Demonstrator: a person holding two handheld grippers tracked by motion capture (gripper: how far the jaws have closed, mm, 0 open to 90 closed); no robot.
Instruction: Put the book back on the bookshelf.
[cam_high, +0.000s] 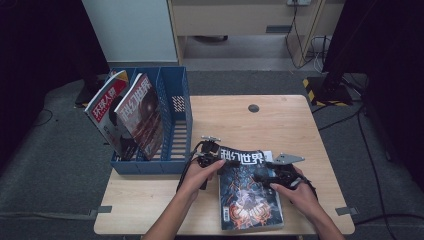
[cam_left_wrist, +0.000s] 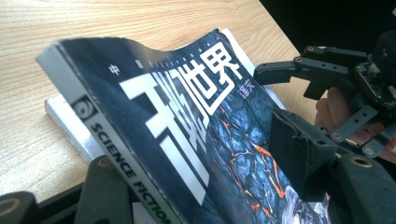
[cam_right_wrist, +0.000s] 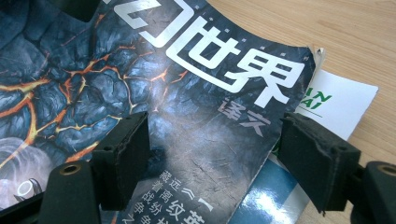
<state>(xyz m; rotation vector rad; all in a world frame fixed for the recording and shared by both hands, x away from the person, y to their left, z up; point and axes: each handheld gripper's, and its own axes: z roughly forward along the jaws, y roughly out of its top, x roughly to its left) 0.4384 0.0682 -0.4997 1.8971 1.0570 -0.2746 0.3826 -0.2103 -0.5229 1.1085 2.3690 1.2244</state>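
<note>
The thin, floppy magazine (cam_high: 248, 187) lies near on the worktop (cam_high: 280, 120), spine edge lifted between the left gripper (cam_high: 210, 156)'s jaws; the right gripper (cam_high: 270, 176) straddles its glossy cover wide open, so grip the stiffer spine.

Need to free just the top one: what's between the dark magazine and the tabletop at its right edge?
Another, white-covered magazine lies under the dark magazine; the right gripper view shows it jutting out past the edge, and the left gripper view shows its corner on the table.
</note>
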